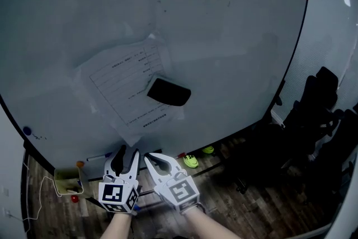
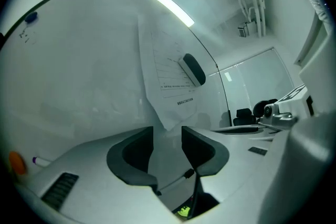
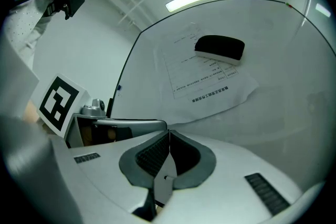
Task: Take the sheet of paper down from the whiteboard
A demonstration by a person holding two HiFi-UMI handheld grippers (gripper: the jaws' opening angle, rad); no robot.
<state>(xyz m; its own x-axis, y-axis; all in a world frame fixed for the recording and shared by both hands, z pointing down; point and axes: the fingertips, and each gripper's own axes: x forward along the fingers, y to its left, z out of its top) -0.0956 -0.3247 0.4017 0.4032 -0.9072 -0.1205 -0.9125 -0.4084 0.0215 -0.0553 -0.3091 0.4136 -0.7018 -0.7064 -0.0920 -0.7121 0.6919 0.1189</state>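
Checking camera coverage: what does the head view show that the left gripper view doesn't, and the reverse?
Head view only: the right gripper with its jaws shut, the person's forearms, a yellow box and the floor.

Left gripper view only: the ceiling light, and a straight look between the jaws of the left gripper, which stand apart with nothing between them.

Both: the whiteboard, with the paper on it under a black eraser.
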